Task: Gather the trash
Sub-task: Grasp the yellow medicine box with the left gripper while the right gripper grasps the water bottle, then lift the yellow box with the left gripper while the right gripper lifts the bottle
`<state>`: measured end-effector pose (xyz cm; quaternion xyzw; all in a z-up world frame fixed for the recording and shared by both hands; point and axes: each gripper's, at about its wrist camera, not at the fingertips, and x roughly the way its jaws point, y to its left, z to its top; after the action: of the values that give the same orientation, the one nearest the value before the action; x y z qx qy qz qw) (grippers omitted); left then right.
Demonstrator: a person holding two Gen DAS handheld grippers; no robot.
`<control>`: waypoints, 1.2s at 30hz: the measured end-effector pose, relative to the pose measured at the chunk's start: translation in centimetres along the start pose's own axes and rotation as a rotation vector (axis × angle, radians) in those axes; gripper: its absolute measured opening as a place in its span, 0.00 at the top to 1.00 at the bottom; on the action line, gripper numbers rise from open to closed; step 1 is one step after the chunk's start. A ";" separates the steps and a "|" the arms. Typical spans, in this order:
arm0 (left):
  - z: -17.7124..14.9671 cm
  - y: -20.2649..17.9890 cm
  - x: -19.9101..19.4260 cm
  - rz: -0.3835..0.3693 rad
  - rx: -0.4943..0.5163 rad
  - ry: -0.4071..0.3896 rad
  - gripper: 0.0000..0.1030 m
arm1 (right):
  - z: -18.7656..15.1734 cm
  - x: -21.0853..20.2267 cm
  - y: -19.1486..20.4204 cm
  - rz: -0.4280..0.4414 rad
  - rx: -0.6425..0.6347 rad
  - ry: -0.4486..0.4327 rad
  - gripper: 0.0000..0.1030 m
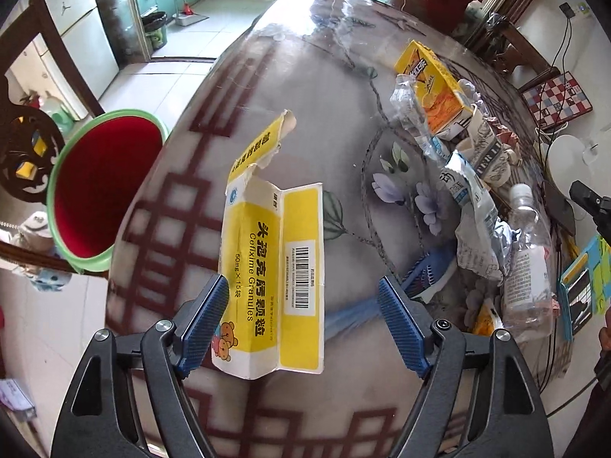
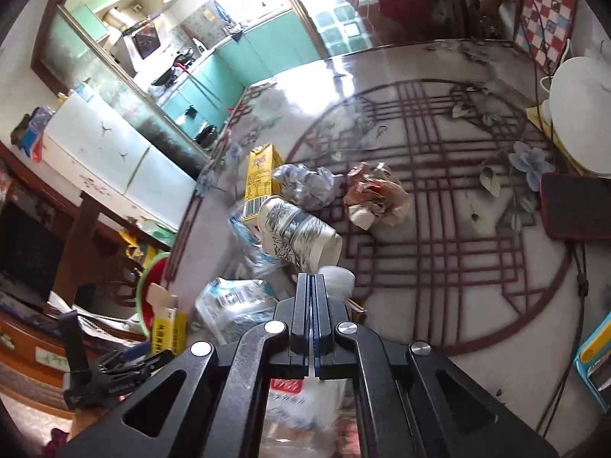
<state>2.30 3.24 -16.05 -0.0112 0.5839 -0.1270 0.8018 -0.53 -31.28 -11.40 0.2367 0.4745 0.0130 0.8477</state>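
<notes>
A flattened yellow-and-white medicine box (image 1: 273, 252) lies between the open fingers of my left gripper (image 1: 305, 316); the left pad (image 1: 204, 320) is at its edge, the right pad is apart from it. A red bin with a green rim (image 1: 103, 187) stands left of the table. A trash pile lies at the right: yellow carton (image 1: 435, 87), paper cup (image 1: 485, 149), wrappers (image 1: 477, 221), clear bottle (image 1: 529, 263). My right gripper (image 2: 314, 305) is shut and empty above the bottle's cap (image 2: 338, 280). The cup (image 2: 298, 233), carton (image 2: 259, 179) and crumpled paper (image 2: 376, 194) lie ahead of it.
The table (image 2: 439, 229) has a glossy patterned cover. A red phone (image 2: 576, 206) and a white round object (image 2: 580, 114) lie at its right edge. A wooden chair (image 1: 26, 114) stands behind the bin. Cables run along the right side.
</notes>
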 end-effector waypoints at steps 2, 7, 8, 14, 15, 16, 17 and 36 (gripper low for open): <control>0.0 -0.1 0.4 0.001 0.005 0.002 0.24 | -0.2 0.7 -0.8 -0.005 0.026 0.034 0.86; 0.1 0.1 0.0 -0.044 -0.012 -0.026 0.77 | -1.7 1.3 -1.7 0.057 0.102 0.111 0.58; 0.1 0.1 -0.4 -0.050 -0.004 -0.044 0.85 | -2.2 1.4 -1.4 0.050 0.094 0.129 0.53; 1.4 -0.7 -1.9 -0.070 0.027 -0.076 1.00 | -5.0 3.4 -1.9 -0.029 0.111 0.208 0.48; 1.5 -0.6 -2.0 -0.076 0.021 -0.068 1.00 | -5.3 3.2 -2.1 -0.023 0.123 0.206 0.48; 1.5 -0.5 -2.3 -0.085 0.015 -0.064 1.00 | -5.5 2.9 -2.3 -0.014 0.137 0.203 0.48; 1.5 -0.4 -2.6 -0.095 0.011 -0.065 0.99 | -5.7 2.4 -2.5 -0.002 0.155 0.203 0.48; 1.5 5.4 -3.7 0.041 -0.135 -0.154 0.20 | -7.5 6.9 1.2 -0.173 0.112 0.327 0.30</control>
<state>3.67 9.02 -13.05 -0.0627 0.5280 -0.0696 0.8441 -2.60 -25.64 -19.70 0.2363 0.6244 -0.0482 0.7429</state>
